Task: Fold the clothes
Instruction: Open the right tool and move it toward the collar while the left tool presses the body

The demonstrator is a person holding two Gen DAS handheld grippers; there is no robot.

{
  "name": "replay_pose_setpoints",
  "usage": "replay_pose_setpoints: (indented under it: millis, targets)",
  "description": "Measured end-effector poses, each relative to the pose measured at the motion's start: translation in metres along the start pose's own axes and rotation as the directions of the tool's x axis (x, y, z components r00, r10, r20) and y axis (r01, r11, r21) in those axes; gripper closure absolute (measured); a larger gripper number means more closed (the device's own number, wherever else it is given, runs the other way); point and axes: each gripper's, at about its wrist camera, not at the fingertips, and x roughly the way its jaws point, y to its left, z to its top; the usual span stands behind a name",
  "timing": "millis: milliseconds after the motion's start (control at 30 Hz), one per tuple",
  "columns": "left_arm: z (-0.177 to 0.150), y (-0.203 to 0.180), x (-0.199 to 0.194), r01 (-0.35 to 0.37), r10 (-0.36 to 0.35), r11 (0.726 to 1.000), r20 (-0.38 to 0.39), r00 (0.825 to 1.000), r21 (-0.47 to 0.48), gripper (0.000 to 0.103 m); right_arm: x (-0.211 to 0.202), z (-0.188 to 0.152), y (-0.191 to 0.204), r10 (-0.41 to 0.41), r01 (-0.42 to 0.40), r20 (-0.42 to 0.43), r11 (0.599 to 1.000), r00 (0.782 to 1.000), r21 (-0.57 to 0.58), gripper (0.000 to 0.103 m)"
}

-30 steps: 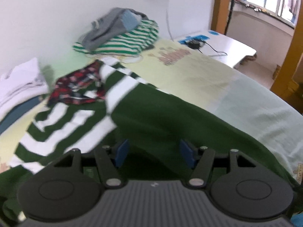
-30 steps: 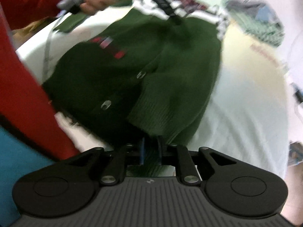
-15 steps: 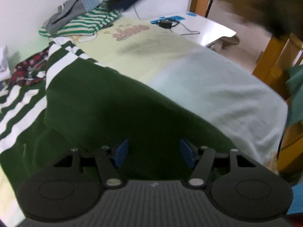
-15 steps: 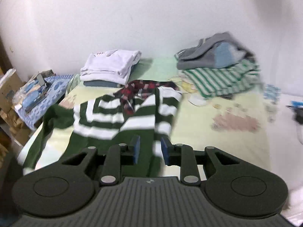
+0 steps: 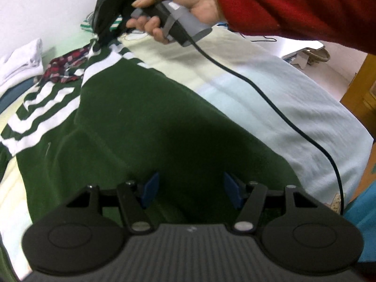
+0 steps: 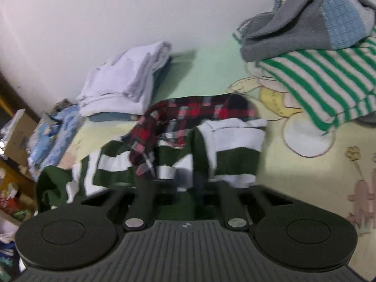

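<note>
Lying spread across the bed, a dark green knitted sweater with white stripes is shown partway through folding, its plain lower body nearest and its striped shoulders farther off. The left gripper is held low over the near hem with its blue pads parted and nothing between them, apparently so that the cloth can be steadied or taken up there.

Farther along, the right gripper is seen at the striped shoulder, carried by a hand in a red sleeve; its fingers are brought together, and seem to be pinching the striped fabric, though blur leaves that uncertain. The grip at that corner suggests a fold toward the middle is being prepared. A black cable is trailed from the handle across the bed.

Beside the collar a red plaid garment is left bunched. The surface is a soft bed sheet in pale yellow and light blue, printed with cartoon figures. Beyond, a folded white pile and a heap of grey knitwear on a green-and-white striped top are stacked against a plain white wall.
</note>
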Motion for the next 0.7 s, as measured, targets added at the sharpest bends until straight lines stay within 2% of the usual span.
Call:
replay_pose_setpoints:
  millis: [133,300,400,467,500,567,667,700]
  targets:
    - [-0.001,-0.004,0.001,-0.010,0.010,1.000,-0.005,1.000,0.013,0.040,-0.015,0.003,-0.010,-0.017,0.016,0.061,1.000,0.998,0.007,0.098]
    - [-0.001,-0.006,0.003,-0.014,0.015,0.999,-0.014,1.000,0.043,0.040,0.006,-0.009,-0.030,-0.084,0.084,0.016,0.996,0.996,0.028,0.099]
    - [0.000,-0.005,0.004,-0.011,0.013,0.998,-0.020,1.000,0.059,0.040,0.010,-0.016,-0.032,-0.084,0.084,0.052,0.996,0.995,0.017,0.101]
    - [0.000,-0.004,0.005,-0.007,0.008,0.998,-0.024,1.000,0.063,0.039,0.002,-0.014,-0.034,-0.087,0.085,0.060,0.995,0.994,0.043,0.097]
    - [0.000,-0.004,0.005,-0.005,0.007,0.998,-0.023,1.000,0.062,0.039,-0.008,-0.014,-0.034,-0.088,0.084,0.080,0.995,0.993,0.049,0.089]
    - [-0.001,-0.003,0.005,-0.003,0.004,0.998,-0.018,1.000,0.056,0.038,-0.034,-0.015,-0.027,-0.102,0.102,0.141,0.995,0.985,0.012,0.088]
    - [-0.004,-0.002,0.005,0.001,-0.001,0.999,-0.011,1.000,0.047,0.036,-0.058,-0.029,-0.015,-0.019,0.022,0.124,0.999,0.992,-0.026,0.088]
    - [-0.004,-0.002,0.005,0.004,-0.003,0.999,-0.011,1.000,0.044,0.036,-0.057,-0.034,-0.012,0.003,0.000,0.091,0.999,0.996,-0.038,0.088]
